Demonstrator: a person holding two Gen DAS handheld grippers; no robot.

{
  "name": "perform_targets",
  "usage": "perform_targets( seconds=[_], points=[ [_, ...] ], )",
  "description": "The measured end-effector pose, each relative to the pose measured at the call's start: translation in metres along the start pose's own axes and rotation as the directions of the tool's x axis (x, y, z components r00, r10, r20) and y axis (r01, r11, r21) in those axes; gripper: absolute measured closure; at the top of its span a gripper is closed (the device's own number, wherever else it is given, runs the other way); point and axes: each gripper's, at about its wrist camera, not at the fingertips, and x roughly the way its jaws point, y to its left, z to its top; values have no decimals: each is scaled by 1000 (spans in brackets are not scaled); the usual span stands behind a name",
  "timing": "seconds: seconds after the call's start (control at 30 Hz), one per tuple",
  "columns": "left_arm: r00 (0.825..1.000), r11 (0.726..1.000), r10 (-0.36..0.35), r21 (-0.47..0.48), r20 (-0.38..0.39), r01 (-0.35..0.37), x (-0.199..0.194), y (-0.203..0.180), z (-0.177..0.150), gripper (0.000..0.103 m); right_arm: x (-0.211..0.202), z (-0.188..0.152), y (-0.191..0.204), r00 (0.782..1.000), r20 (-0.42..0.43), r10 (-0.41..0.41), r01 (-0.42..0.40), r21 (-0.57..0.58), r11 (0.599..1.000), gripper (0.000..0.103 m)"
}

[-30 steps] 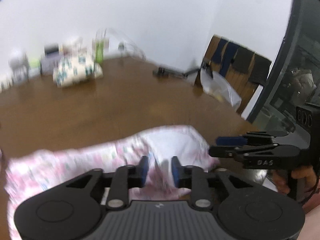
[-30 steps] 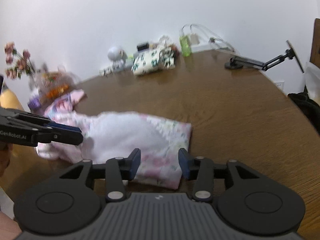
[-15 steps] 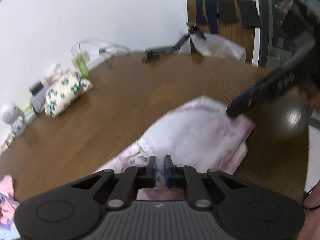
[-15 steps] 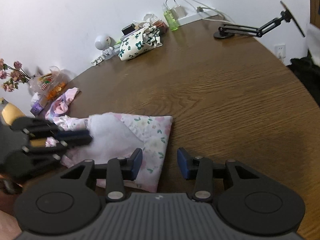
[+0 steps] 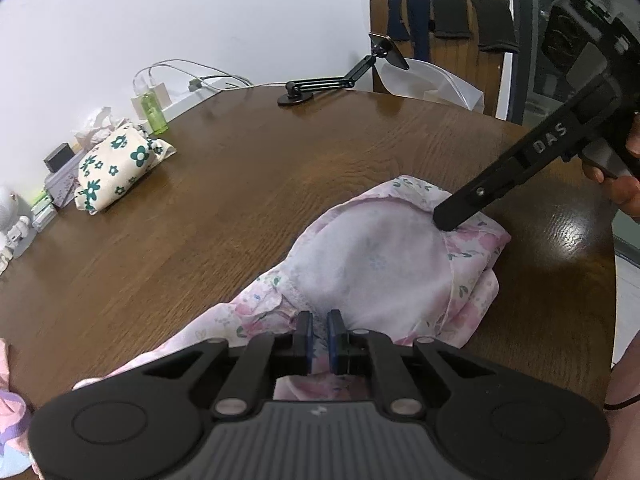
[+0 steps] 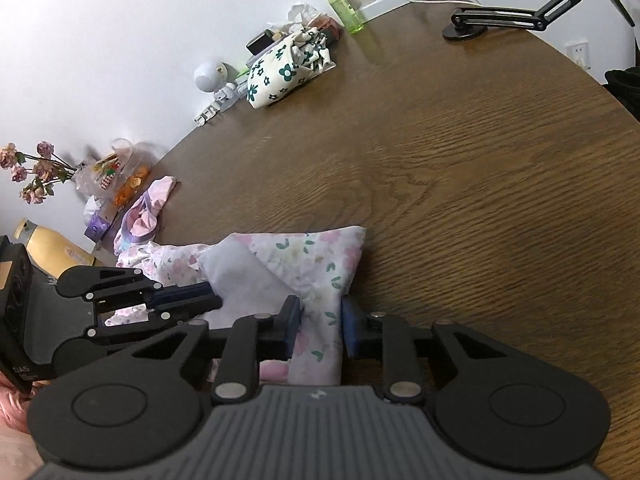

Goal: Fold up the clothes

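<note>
A pink floral garment (image 5: pixel 384 268) with a pale lining lies partly folded on the brown wooden table (image 5: pixel 240 208). It also shows in the right wrist view (image 6: pixel 304 264). My left gripper (image 5: pixel 319 336) is shut on the garment's near edge. My right gripper (image 6: pixel 320 320) is open, its jaws on either side of a fold of the garment's corner. In the left wrist view the right gripper (image 5: pixel 452 220) touches the far right part of the cloth. In the right wrist view the left gripper (image 6: pixel 200 298) sits at the cloth's left edge.
A floral pouch (image 6: pixel 288 70), a green bottle (image 6: pixel 346 12), a white toy robot (image 6: pixel 212 78) and chargers line the table's far edge by the wall. A black desk arm (image 6: pixel 516 16) stands at the far right. Dried flowers (image 6: pixel 32 172), snacks and another pink garment (image 6: pixel 146 212) lie left.
The left gripper has closed onto the garment's edge. The right gripper has come down onto the garment's corner, cloth now between its open jaws. The garment's right part lies folded.
</note>
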Motion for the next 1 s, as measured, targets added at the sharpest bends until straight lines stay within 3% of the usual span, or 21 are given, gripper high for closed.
perform_targets(
  seconds=[0.1,0.27,0.37,0.4,0.43,0.47,0.6,0.73,0.87,1.0],
  points=[
    [1000,1000,-6,-4,-1,6,1,0,1,99,2,1,4,1000,-6,-20,20,2,1000,98],
    [999,998,-45,-43,16,46,7,-2,12,98,-12,11,18,994,2,-107,107,-74,992,99],
    [996,995,-69,-65,54,73,6,-7,24,89,-26,22,26,981,13,-193,194,-120,974,99],
    [995,995,-70,-65,70,74,2,-8,26,80,-32,26,27,975,18,-223,224,-130,966,99],
    [994,996,-64,-59,89,70,-5,-9,27,69,-38,30,30,966,24,-259,259,-149,954,99],
    [992,996,-59,-54,108,65,-12,-9,29,66,-44,33,33,955,32,-296,297,-172,939,99],
    [994,999,-9,-31,111,12,-32,-2,23,65,-63,46,48,902,61,-428,427,-281,860,99],
    [995,999,-31,-29,91,33,-32,3,16,68,-62,52,75,848,98,-522,512,-407,756,99],
    [977,986,-159,-21,144,164,-26,-6,27,69,-53,52,99,823,114,-557,537,-478,695,99],
    [982,988,-156,30,102,154,6,-31,50,78,-48,54,114,818,116,-563,539,-497,680,99]
  ],
)
